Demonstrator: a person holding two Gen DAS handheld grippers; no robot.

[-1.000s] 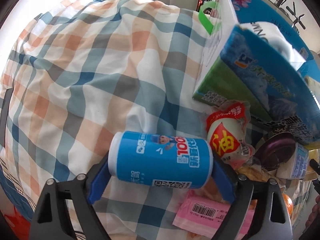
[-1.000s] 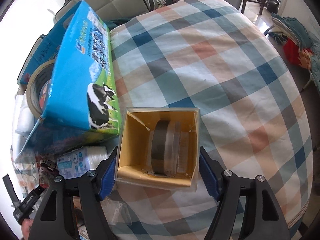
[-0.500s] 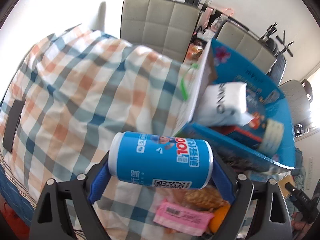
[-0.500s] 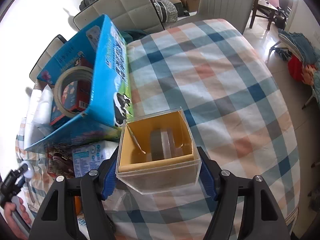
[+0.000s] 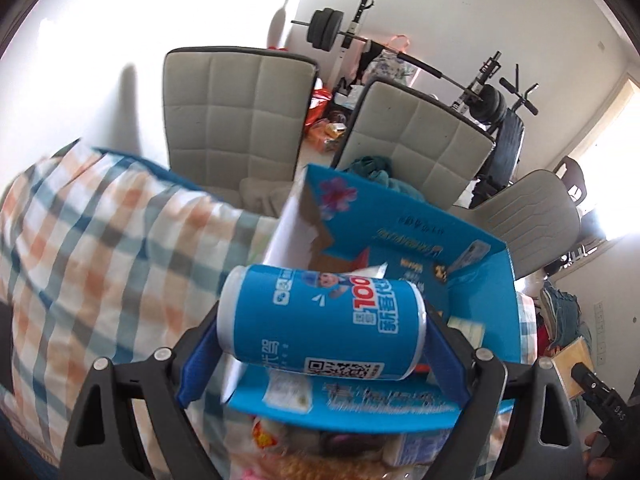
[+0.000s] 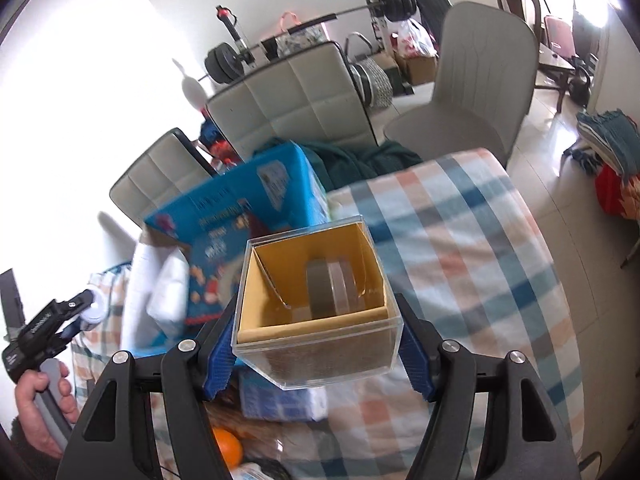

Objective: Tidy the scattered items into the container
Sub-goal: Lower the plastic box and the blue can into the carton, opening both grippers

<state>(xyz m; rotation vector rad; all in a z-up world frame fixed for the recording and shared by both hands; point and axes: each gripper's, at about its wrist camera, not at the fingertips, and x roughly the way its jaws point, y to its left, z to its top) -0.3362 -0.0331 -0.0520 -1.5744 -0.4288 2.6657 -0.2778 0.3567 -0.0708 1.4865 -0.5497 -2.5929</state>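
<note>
My left gripper (image 5: 316, 344) is shut on a blue can (image 5: 320, 320), held sideways above the near wall of the open blue carton (image 5: 404, 404). My right gripper (image 6: 316, 340) is shut on a clear plastic box (image 6: 316, 320) with a yellow liner and a grey roll inside, held above the table beside the same blue carton (image 6: 240, 208). The carton holds a white packet (image 6: 168, 288) and other items, partly hidden. Both loads are lifted off the checked tablecloth (image 6: 460, 248).
Loose items lie below the grippers: an orange (image 6: 226, 446), a blue-and-white packet (image 6: 280, 400), and snack packets (image 5: 280, 436). Grey chairs (image 5: 232, 116) and gym gear (image 5: 332, 28) stand behind the table. The other hand-held gripper shows at the left (image 6: 48, 328).
Both grippers have risen and tilted up, carrying the can and the clear box higher. The carton now sits lower in both views and the room behind shows.
</note>
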